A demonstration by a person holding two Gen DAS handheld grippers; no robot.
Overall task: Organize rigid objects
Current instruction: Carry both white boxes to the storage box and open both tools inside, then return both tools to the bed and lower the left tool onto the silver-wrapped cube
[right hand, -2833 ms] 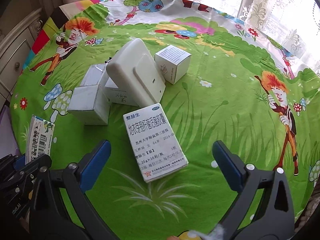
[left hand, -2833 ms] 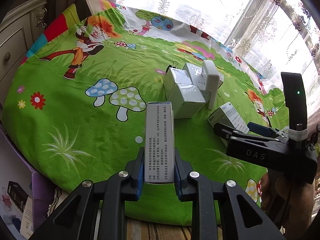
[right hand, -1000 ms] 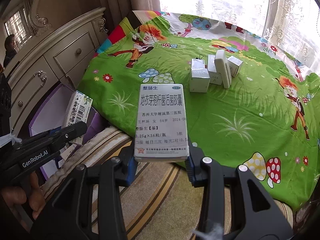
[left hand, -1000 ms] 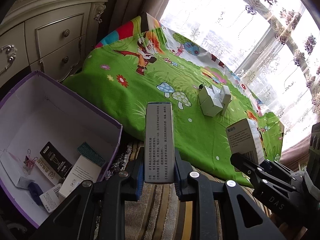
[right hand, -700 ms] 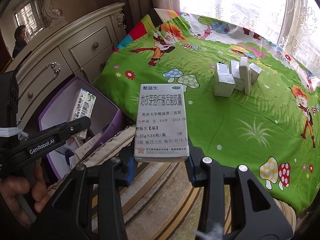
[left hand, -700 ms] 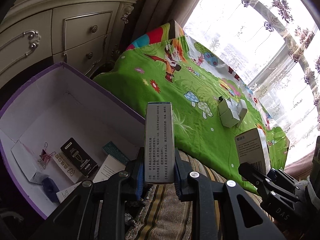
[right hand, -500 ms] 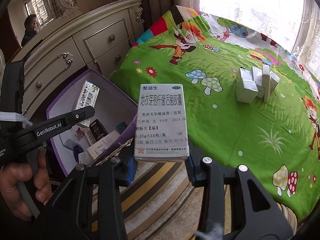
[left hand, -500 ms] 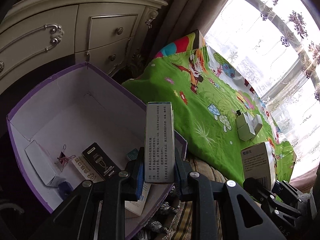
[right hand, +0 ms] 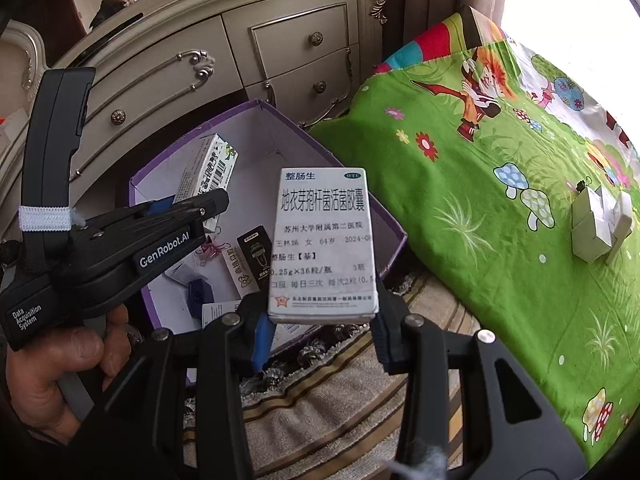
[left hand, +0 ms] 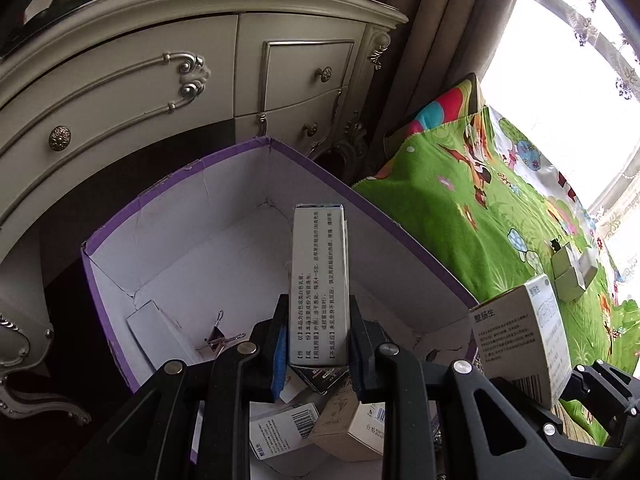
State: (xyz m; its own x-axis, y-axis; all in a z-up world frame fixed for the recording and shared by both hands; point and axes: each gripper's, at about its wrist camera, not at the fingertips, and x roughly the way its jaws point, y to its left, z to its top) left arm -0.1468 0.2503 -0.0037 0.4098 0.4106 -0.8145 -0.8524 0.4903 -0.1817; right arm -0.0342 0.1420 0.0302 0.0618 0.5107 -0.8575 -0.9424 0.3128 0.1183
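Clamping a slim grey carton upright, the left gripper hangs over the purple bin; the right gripper pinches a white medicine box, seemingly nearer the bin's rim.

Both grippers have swung off the bed. The left gripper with its narrow carton now hangs over the purple box; the right gripper's medicine box nears its 3 o'clock rim

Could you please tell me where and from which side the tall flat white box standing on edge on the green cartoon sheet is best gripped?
Grip the tall flat white box across its two broad faces near the top edge, coming from above. It stands upright and narrow, and small white cartons crowd one side low down, so I think only its upper part is free.
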